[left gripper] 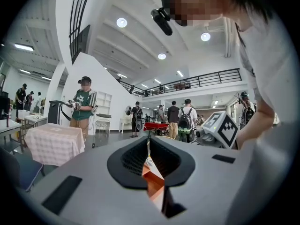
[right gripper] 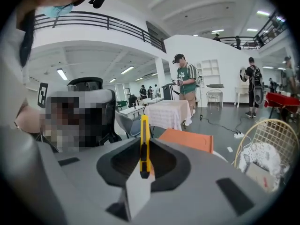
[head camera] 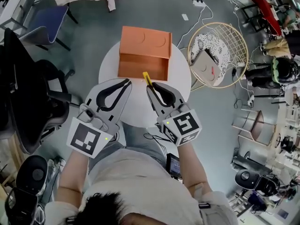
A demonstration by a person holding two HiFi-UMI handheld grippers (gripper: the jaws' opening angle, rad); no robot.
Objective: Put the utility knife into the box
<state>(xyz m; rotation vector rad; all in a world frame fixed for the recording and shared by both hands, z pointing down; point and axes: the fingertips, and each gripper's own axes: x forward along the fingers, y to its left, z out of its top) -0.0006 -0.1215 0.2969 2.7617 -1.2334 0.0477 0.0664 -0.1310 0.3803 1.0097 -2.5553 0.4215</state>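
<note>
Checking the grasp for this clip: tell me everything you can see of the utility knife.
The utility knife is slim, yellow and plastic-looking, with a black slider along its spine. It is clamped edge-on between the jaws of the right gripper, its far end sticking out past them toward the open orange box. It is held above the white table, apparently touching only the jaws. No bare blade shows.

Bright ceiling lights, fisheye edges, sharp focus
</note>
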